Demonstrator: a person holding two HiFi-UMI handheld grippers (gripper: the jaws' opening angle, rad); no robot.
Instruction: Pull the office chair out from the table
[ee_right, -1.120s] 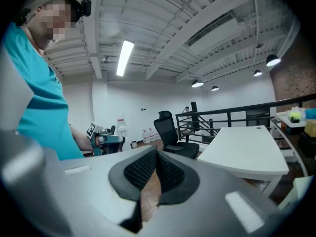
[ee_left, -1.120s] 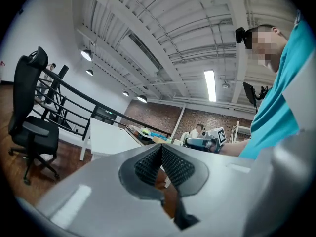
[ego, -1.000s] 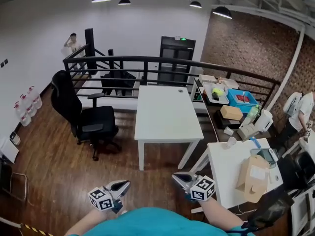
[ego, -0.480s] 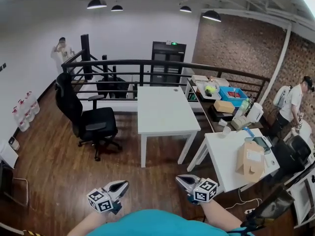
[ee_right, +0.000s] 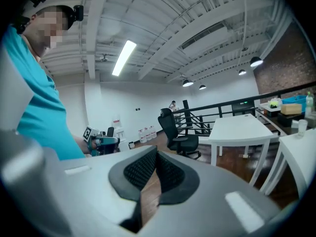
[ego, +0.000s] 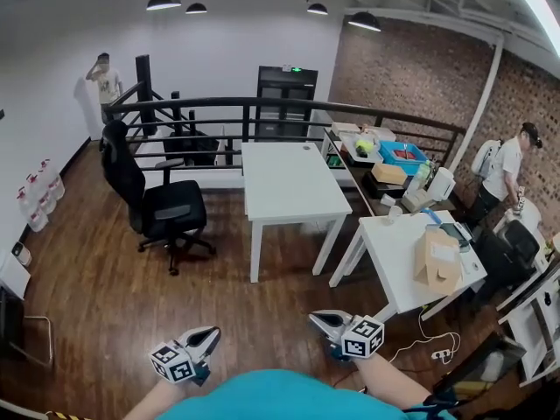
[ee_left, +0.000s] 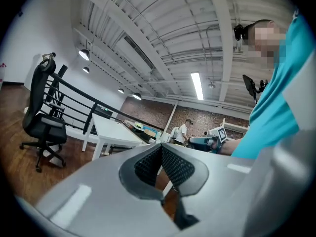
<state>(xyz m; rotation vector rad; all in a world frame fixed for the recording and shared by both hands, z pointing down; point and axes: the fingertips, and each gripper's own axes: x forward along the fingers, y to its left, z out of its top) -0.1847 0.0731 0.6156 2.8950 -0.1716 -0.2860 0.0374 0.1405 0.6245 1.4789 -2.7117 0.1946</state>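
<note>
Office chair (ego: 162, 208) (black, high-backed) stands on the wood floor (ego: 96, 296) at nine o'clock of the white table (ego: 289, 178), apart from it. At six o'clock, left gripper (ego: 208, 335) and right gripper (ego: 320, 318): jaws together, empty.

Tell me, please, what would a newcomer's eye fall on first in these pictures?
The black office chair stands out first, to the left of the long white table and apart from it, not tucked under. At the bottom of the head view, the left tool and the right tool are both shut and empty, far short of the chair.
</note>
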